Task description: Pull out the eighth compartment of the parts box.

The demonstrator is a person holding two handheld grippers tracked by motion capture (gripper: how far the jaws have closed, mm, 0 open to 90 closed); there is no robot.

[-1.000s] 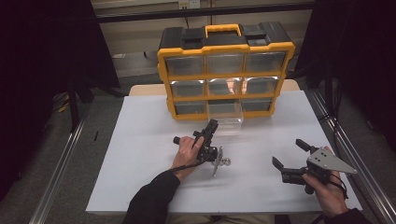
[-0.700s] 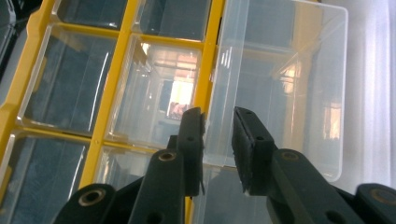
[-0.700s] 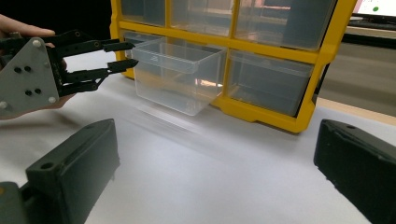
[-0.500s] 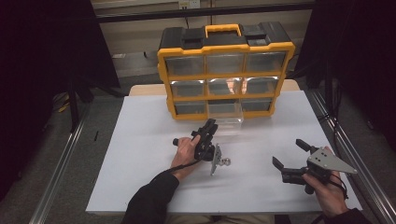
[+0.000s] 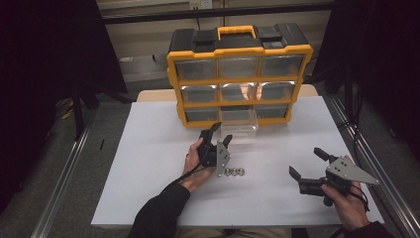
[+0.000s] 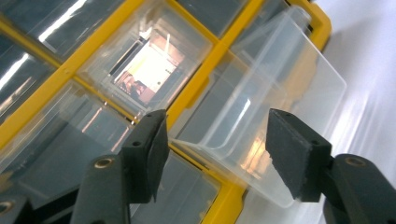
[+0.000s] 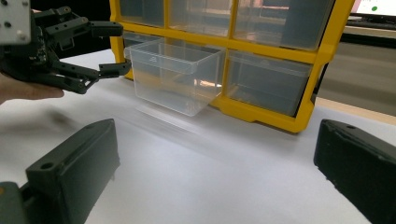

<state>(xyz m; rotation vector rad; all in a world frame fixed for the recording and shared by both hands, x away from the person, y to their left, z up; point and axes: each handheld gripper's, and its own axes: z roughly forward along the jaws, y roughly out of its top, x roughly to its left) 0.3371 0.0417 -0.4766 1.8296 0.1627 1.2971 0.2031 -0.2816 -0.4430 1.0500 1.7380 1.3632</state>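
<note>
A white table [image 5: 148, 163] carries the work, with a wooden edge showing behind it, grey floor and metal rails [image 5: 64, 168] at either side, and dark curtains closing off the room. The left gripper [image 5: 219, 140] is held with its jaws spread apart and empty, just short of the clear drawer [image 5: 239, 130], which sticks out of the bottom middle slot of the yellow organizer [image 5: 240, 74] directly ahead of it. In the left gripper view the drawer's near rim [image 6: 261, 140] lies between the two jaws but beyond them, untouched. Three small metal nuts [image 5: 235, 172] lie on the table just behind and right of this gripper. The right gripper [image 5: 306, 164], well off to the right near the table's front, also stands wide open, holding nothing.
</note>
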